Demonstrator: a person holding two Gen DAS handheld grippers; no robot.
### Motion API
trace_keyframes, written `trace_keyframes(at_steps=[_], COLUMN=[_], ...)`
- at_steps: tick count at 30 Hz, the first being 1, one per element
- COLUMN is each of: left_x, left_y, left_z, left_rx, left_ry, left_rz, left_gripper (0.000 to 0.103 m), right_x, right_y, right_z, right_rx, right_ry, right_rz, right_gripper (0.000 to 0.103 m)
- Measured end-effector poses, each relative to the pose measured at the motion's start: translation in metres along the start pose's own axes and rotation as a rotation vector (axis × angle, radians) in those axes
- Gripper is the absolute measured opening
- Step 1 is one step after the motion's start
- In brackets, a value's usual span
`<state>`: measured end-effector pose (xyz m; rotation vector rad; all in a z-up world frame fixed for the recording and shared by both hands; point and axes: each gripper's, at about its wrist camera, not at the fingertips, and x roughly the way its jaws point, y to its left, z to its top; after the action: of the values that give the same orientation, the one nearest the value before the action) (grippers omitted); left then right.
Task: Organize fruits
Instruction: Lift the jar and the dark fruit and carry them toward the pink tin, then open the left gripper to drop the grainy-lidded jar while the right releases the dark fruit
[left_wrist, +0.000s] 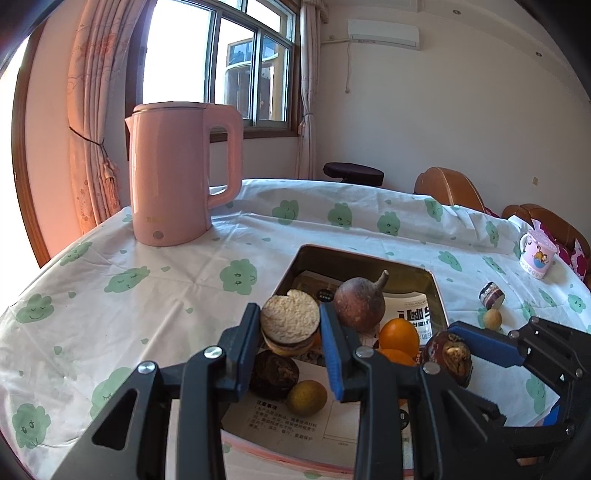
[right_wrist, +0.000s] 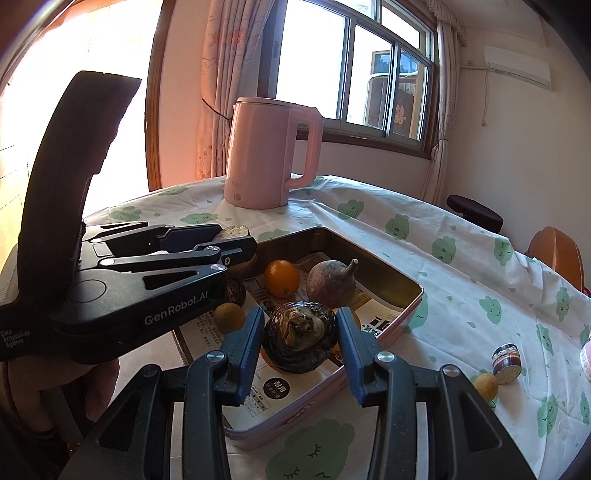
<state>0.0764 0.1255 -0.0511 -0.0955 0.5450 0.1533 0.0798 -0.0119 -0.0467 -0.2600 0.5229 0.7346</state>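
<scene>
A pink-sided metal tray (left_wrist: 365, 258) (right_wrist: 384, 271) lined with printed paper holds an orange (left_wrist: 399, 334) (right_wrist: 281, 277), a brown bulb-shaped root (left_wrist: 360, 302) (right_wrist: 331, 281), a dark round fruit (left_wrist: 274, 374) (right_wrist: 235, 291) and a small yellow-green fruit (left_wrist: 307, 397) (right_wrist: 229, 316). My left gripper (left_wrist: 290, 338) is shut on a round burger-like piece with a pale rough top (left_wrist: 290, 321), held over the tray. My right gripper (right_wrist: 300, 339) (left_wrist: 458, 349) is shut on a dark glossy fruit (right_wrist: 301, 336) (left_wrist: 451, 356) above the tray's near edge.
A pink kettle (left_wrist: 177, 173) (right_wrist: 267, 155) stands at the table's far side. Right of the tray lie a small tan ball (left_wrist: 492, 318) (right_wrist: 487, 386) and a striped little jar (left_wrist: 491, 295) (right_wrist: 506, 362). A pink mug (left_wrist: 537, 254) sits near orange chairs (left_wrist: 447, 186).
</scene>
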Motion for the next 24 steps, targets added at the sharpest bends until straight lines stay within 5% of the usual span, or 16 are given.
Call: trace_keyframes(at_steps=[17, 24], left_x=[0.0022, 0.0007], left_y=[-0.0047, -0.0052], left_z=[-0.0005, -0.0006], left_rx=[0.026, 0.03], left_ry=[0.013, 0.004], left_rz=[0.007, 0.019], left_gripper=[0.035, 0.049], right_x=[0.004, 0.0019], right_y=[-0.0024, -0.0042], right_z=[-0.0002, -0.0008], right_rx=[0.023, 0.038], right_ry=[0.03, 0.021], right_rz=[0.026, 0.028], right_gripper=[0.043, 0.053])
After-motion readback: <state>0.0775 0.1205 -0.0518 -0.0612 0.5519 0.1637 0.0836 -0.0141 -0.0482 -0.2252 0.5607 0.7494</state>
